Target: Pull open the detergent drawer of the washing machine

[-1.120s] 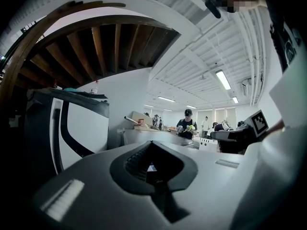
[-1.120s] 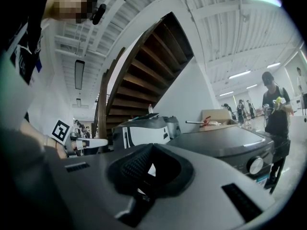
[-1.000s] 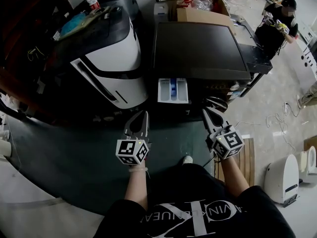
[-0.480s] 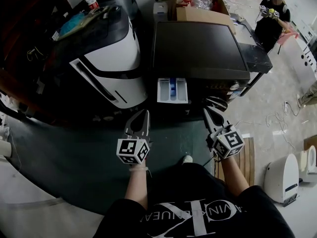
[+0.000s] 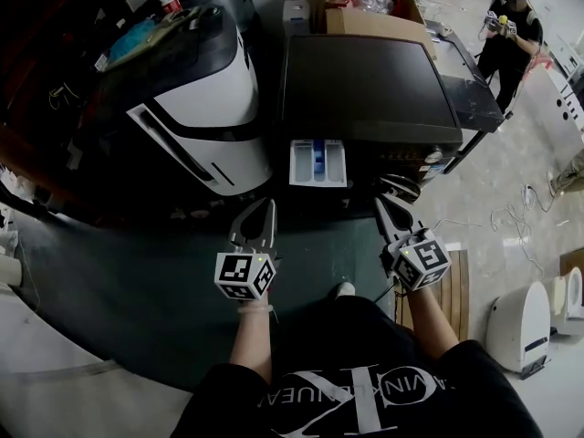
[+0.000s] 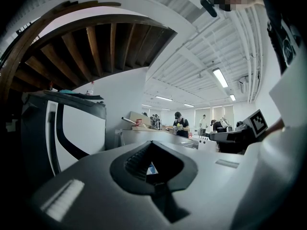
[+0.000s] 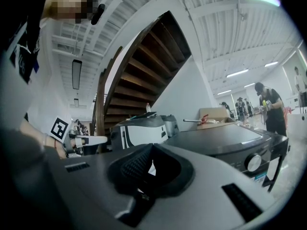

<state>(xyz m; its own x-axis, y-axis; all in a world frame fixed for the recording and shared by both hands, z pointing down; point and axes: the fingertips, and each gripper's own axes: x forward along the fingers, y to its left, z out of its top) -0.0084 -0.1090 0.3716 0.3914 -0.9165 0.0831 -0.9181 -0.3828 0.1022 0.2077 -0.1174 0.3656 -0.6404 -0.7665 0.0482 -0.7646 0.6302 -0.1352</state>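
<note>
Below the open detergent drawer, left gripper and right gripper keep jaws closed.

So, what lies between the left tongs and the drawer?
Nothing: in the head view only bare dark floor shows between the left tongs and the drawer.

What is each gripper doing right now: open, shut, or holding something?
Left gripper: shut, holding nothing.
Right gripper: shut, holding nothing.
</note>
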